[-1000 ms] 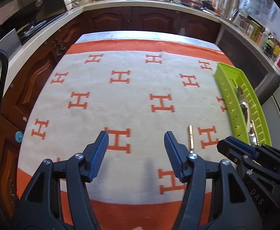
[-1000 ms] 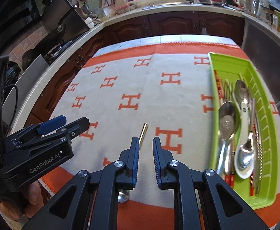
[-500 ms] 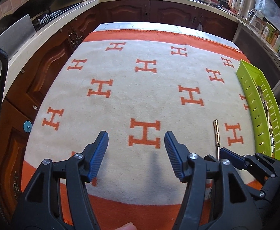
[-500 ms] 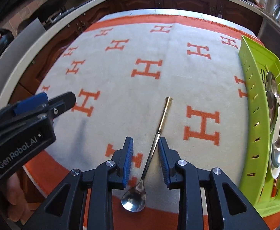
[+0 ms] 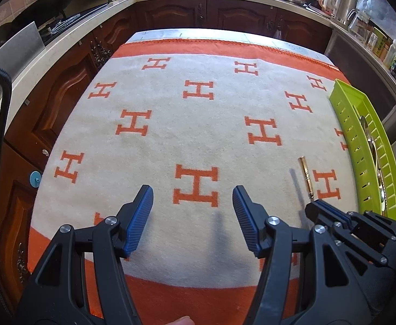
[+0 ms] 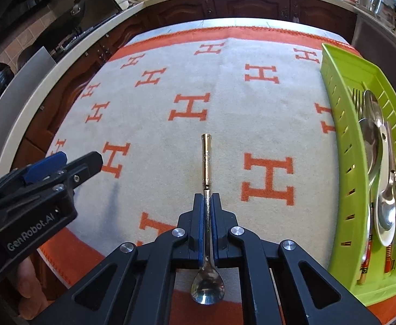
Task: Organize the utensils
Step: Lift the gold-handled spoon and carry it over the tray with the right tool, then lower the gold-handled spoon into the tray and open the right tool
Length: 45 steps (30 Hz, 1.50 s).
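— Gold-handled spoon [image 6: 206,162], where's it now?
— Over the blanket [image 6: 225,103], pinched in the right gripper [image 6: 206,203], whose jaws just closed. Left gripper [image 5: 192,203] hangs spread, empty. Green tray [image 6: 341,140] sits alongside.

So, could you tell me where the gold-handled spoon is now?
In the right wrist view, the gold-handled spoon sits centre-bottom, clamped in the right tool, left of the green tray.

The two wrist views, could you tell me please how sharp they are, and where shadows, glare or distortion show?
Left wrist view: sharp, strong fisheye bending the counter edges; soft shadows fall on the blanket beyond the left gripper. Right wrist view: equally sharp; bright glints on the spoon bowl and the cutlery in the green tray; the right gripper crisp, corners vignetted black.
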### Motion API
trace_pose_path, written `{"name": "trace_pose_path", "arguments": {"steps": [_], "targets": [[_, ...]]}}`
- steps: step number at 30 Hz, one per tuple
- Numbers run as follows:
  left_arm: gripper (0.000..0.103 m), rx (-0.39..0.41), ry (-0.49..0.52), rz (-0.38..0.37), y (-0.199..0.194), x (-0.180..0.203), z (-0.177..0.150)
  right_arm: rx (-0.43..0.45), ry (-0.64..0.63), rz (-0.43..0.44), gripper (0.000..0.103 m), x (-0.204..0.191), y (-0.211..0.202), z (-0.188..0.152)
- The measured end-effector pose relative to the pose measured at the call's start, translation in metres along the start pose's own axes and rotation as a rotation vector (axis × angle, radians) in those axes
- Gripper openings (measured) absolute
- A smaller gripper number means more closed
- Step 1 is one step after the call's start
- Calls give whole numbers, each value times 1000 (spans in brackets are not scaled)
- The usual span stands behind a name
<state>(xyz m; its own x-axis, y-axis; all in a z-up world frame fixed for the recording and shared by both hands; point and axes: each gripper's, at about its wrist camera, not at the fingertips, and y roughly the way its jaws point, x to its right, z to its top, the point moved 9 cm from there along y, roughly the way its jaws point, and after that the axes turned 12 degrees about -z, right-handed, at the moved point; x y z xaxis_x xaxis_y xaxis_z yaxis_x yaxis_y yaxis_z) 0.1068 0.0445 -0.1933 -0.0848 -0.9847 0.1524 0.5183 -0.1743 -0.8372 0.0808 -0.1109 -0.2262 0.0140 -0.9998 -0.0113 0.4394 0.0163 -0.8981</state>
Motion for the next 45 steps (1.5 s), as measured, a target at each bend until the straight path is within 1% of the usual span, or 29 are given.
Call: {"name": "trace_pose_path", "arguments": {"steps": [1, 6, 13, 16, 18, 21, 23, 24, 25, 28, 31, 35, 37, 39, 42, 43, 44, 45], "targets": [[58, 1, 2, 0, -1, 1, 1, 17, 2, -1, 4, 1, -5, 3], [58, -9, 9, -3, 0, 7, 1, 98, 9, -25, 4, 12, -33, 10], [58, -16, 53, 3, -2, 30, 6, 173, 35, -52, 4, 32, -63, 21], [60, -28, 77, -13, 0, 47, 13, 196, 57, -62, 4, 50, -76, 29], [61, -28, 86, -30, 0, 57, 19, 217, 73, -85, 4, 66, -83, 36], [62, -5, 107, -56, -1, 78, 34, 242, 100, -125, 4, 93, -90, 44], [63, 16, 133, -68, -3, 94, 46, 249, 117, -147, 4, 112, -92, 50], [66, 30, 148, -73, -3, 102, 52, 253, 127, -160, 4, 122, -93, 53], [70, 40, 161, -77, -3, 109, 56, 252, 138, -174, 4, 136, -93, 56], [77, 69, 220, -80, 0, 135, 70, 235, 158, -187, 4, 164, -87, 64], [77, 74, 251, -59, 7, 152, 78, 203, 177, -207, 4, 193, -75, 72], [77, 58, 255, -45, 19, 166, 85, 124, 168, -208, 7, 219, -47, 80], [77, 50, 250, -39, 24, 170, 86, 114, 166, -207, 10, 226, -41, 80], [77, 48, 252, -31, 27, 168, 86, 117, 165, -198, 18, 229, -40, 80], [77, 50, 245, -21, 29, 167, 86, 142, 166, -187, 23, 232, -46, 80], [77, 48, 241, -22, 30, 167, 86, 149, 169, -183, 23, 229, -48, 81], [77, 47, 239, -24, 29, 166, 84, 154, 172, -176, 26, 221, -48, 83], [77, 48, 237, -24, 29, 165, 84, 161, 178, -168, 28, 221, -51, 83]]}}
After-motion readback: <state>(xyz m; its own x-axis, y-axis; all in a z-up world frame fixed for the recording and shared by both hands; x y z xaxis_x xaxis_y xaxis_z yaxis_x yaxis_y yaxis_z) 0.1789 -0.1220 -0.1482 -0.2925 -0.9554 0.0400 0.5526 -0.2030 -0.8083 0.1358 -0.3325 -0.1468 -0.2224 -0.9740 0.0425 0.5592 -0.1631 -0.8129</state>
